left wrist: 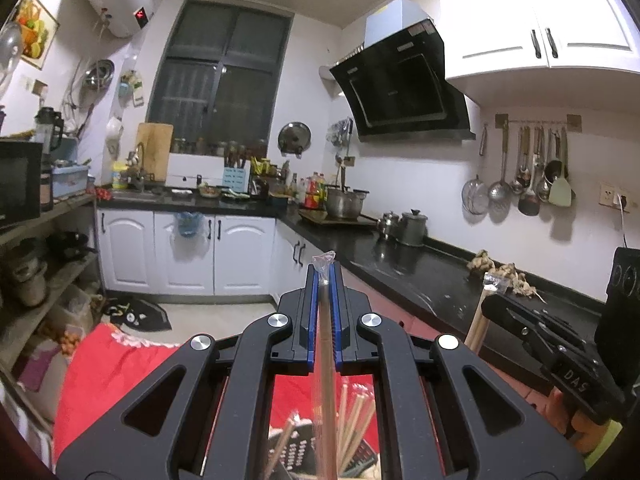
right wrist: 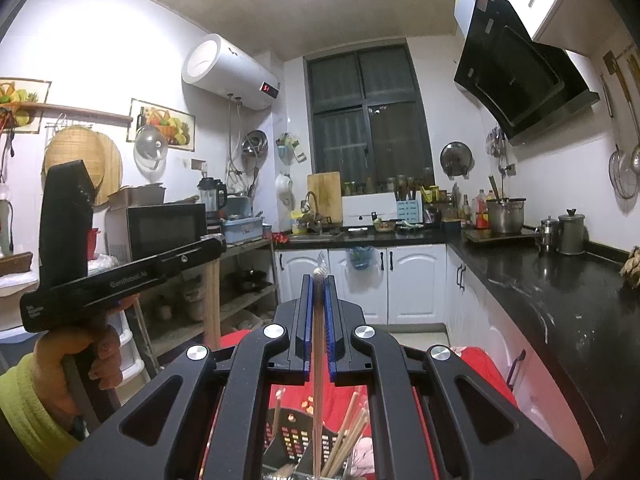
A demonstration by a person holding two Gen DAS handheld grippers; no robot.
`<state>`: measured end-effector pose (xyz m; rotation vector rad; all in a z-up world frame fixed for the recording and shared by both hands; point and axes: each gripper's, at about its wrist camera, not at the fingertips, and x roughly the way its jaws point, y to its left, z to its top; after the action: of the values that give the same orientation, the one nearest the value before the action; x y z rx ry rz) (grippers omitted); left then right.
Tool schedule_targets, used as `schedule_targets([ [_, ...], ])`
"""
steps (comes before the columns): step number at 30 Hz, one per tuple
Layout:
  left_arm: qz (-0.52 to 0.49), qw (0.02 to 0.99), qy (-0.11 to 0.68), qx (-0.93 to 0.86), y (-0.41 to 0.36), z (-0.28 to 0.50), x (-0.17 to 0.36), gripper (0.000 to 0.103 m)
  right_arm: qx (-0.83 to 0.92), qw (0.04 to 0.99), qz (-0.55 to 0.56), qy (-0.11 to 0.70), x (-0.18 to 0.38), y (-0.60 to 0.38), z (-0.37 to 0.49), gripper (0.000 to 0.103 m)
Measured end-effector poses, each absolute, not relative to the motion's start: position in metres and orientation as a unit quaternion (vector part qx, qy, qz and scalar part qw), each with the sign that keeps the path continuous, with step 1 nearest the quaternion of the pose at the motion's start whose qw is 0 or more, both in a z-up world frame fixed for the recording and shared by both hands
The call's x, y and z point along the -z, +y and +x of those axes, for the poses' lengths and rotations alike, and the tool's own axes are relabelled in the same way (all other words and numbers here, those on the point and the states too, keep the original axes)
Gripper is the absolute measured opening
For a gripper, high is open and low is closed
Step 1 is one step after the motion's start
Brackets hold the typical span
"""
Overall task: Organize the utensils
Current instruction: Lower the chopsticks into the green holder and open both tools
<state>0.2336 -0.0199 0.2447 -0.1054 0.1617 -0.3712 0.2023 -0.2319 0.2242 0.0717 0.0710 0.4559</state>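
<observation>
Here, each hand lifts one wrapped pair of chopsticks above the holder, well clear of the kitchen worktop.

Left gripper: jaws closed on a wrapped chopstick pair; the stick runs lengthwise between the blue pads, its clear wrapper tip poking out ahead, so it stays in line with the tool and can be steered end-first.

Right gripper: jaws likewise clamped on a second wrapped pair, held the same lengthwise way, wrapper tip showing past the pads.

Holder: a dark perforated caddy low in both views, beneath the grippers, standing over red cloth; I judge it the place where the utensils are meant to end up.

Loose chopsticks: several bare ones lean inside the caddy, fanned toward its right side, tips up.

Bench: black counter to the right, carrying pots and ginger; neither gripper touches it.

Other view of the right gripper: seen from the left wrist, near the bench edge, its stick angled downward.

Stage, as a judgement: both pairs are gripped and raised, not yet placed; whether the wrappers come off first cannot be told.
</observation>
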Motion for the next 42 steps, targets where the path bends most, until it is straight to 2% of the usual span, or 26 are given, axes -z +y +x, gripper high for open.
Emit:
schedule_targets([
  [8,-0.043,0.986,0.046,0.154,-0.01,0.235,-0.254,0.003,-0.235,0.971,0.039,0.016,-0.224,-0.221,0.222,0.006],
  [19,-0.079,0.984,0.067,0.142,-0.008,0.263,-0.205,0.003,-0.231,0.971,0.043,0.03,-0.191,-0.207,0.247,0.006],
  [33,-0.049,0.985,0.088,0.138,-0.035,0.277,-0.145,0.003,-0.231,0.97,0.06,0.039,-0.157,-0.211,0.256,0.006],
  [42,-0.036,0.982,0.118,0.141,-0.041,0.281,-0.118,0.003,-0.224,0.969,0.065,0.076,-0.131,-0.208,0.268,0.007],
])
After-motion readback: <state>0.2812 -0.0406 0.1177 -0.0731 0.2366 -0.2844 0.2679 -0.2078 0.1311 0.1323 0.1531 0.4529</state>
